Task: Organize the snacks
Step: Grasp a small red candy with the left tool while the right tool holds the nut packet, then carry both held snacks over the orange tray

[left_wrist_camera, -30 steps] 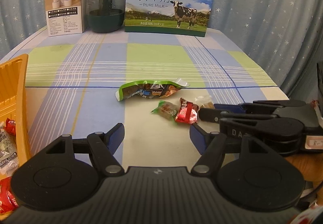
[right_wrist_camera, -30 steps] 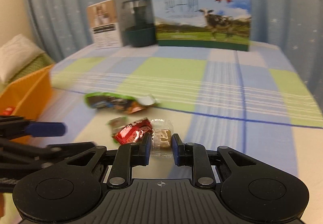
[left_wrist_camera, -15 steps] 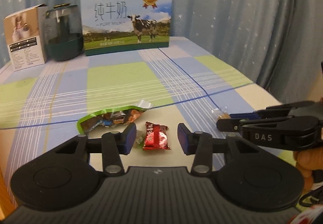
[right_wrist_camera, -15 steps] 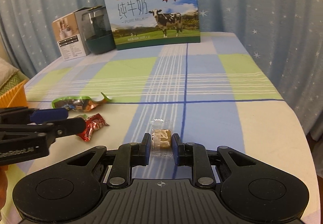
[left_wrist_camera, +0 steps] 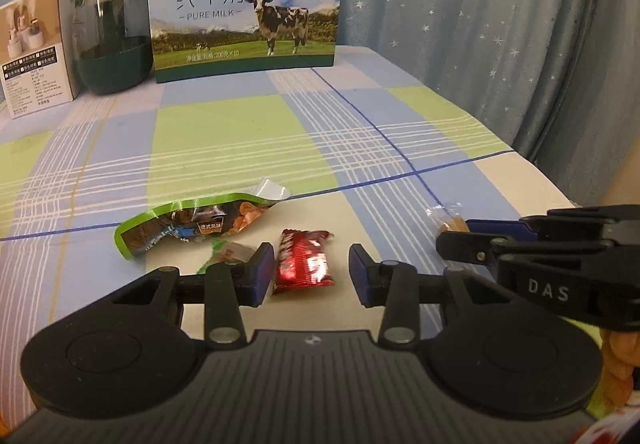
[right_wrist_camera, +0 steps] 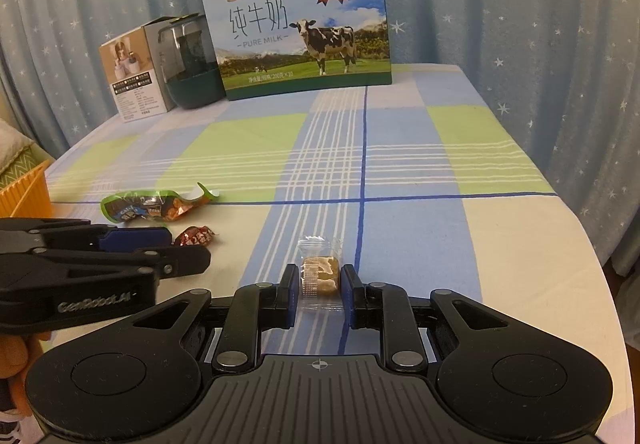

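My left gripper [left_wrist_camera: 312,274] is open with its fingers on either side of a red foil snack [left_wrist_camera: 304,262] lying on the checked tablecloth. A small green-wrapped candy [left_wrist_camera: 228,254] sits just left of it and a long green snack pouch [left_wrist_camera: 192,224] lies behind. My right gripper [right_wrist_camera: 319,290] is shut on a clear-wrapped brown candy [right_wrist_camera: 320,274], low over the table. In the right wrist view the left gripper [right_wrist_camera: 160,248] is at the left, with the red snack [right_wrist_camera: 194,236] and the pouch [right_wrist_camera: 156,205] beyond it. In the left wrist view the right gripper [left_wrist_camera: 464,234] holds the candy [left_wrist_camera: 448,222].
A milk carton box [left_wrist_camera: 244,7], a dark green jar [left_wrist_camera: 110,39] and a white product box [left_wrist_camera: 34,51] stand along the table's far edge. An orange basket [right_wrist_camera: 26,195] sits at the left edge. Blue star curtains hang behind. The table edge falls away on the right.
My left gripper has swung right, away from the orange basket, and come down around the red snack. My right gripper has carried the clear-wrapped candy away from the pile to the right.
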`<state>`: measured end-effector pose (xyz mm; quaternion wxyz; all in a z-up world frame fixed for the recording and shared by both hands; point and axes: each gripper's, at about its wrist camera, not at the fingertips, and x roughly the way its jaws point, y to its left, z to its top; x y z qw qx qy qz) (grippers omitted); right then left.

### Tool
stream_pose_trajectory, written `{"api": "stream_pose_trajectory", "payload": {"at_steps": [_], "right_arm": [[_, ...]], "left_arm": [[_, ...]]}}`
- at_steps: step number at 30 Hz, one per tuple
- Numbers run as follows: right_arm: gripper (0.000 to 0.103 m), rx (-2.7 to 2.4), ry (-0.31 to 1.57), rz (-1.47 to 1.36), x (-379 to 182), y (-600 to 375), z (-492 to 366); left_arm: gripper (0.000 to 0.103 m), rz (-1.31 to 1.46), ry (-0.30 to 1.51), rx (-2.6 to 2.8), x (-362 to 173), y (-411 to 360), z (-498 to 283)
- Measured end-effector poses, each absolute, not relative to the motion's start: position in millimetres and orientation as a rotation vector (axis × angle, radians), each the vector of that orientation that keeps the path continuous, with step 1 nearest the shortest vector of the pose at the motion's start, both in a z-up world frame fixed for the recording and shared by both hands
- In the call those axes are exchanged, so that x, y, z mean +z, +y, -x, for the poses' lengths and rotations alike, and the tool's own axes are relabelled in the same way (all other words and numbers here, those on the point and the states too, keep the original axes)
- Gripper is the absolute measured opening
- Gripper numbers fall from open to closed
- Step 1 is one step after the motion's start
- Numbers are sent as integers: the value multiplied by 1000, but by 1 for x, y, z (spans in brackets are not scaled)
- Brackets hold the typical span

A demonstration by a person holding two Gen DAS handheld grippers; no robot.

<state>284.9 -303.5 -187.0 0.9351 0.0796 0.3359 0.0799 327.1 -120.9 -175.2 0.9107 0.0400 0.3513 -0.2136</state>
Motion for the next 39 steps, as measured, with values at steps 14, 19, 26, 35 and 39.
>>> {"api": "stream_pose_trajectory", "payload": {"at_steps": [14,19,26,35,39], "right_arm": [[22,151,694,-147,-186,-298,-283],[22,161,712,-134,-184,-289,-274],[22,167,747,-167,-173,-283,-259],[22,219,742,-163,-130,-260,-237],[22,234,721,-156,-107,-243,-228]], "left_arm": [[23,-45,751,-408,-176,-120,-327],[22,-54,774,-391,-174,-118,-315],[22,-44,802,-374,-164,-107,-287],[22,18,746,-336,-123,-82,-240],[22,36,703,-299,-100,-65,-222]]}}
